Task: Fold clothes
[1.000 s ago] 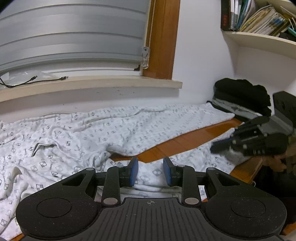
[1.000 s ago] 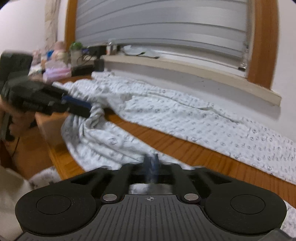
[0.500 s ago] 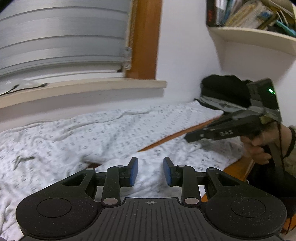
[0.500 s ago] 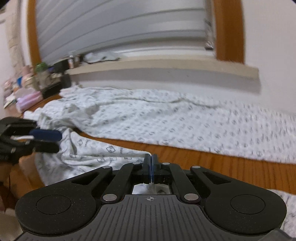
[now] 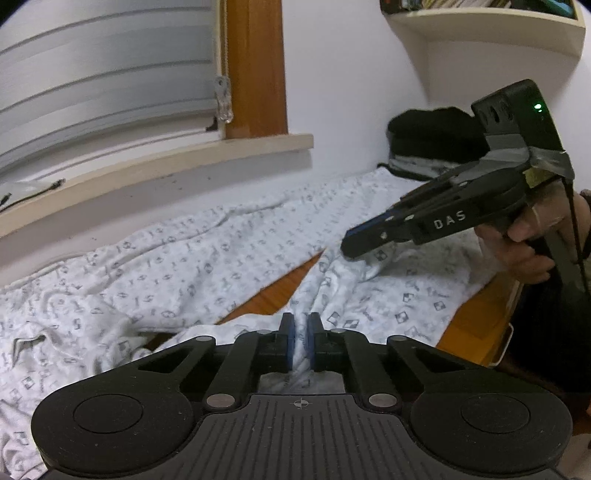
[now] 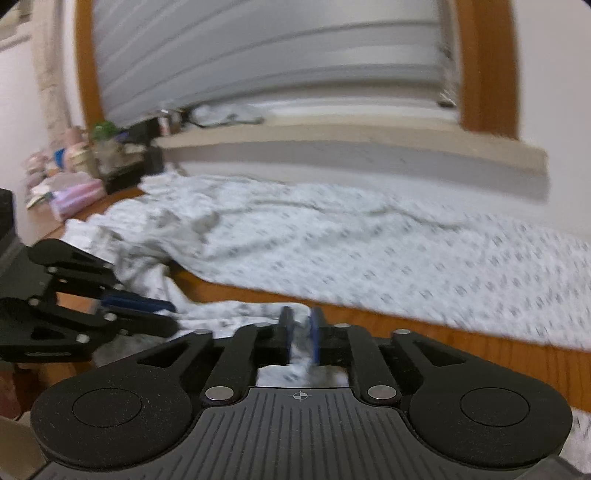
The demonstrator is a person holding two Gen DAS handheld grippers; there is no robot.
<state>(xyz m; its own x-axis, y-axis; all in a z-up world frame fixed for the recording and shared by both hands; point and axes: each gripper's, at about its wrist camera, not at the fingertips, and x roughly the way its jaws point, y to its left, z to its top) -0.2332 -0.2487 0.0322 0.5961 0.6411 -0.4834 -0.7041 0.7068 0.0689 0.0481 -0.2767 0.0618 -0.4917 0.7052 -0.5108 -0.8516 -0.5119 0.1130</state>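
Left wrist, left tool (image 5: pixel 300 341) now pinching garment (image 5: pixel 221 251)

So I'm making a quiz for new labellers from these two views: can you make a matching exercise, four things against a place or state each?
Things:
1. left tongs
2. black clothes
3. cable
4. shelf

Places or states:
A. on the windowsill
B. high on the wall, right of the window
C. pinching patterned cloth
D. piled at the table's far right end

Pairs: 1-C, 2-D, 3-A, 4-B
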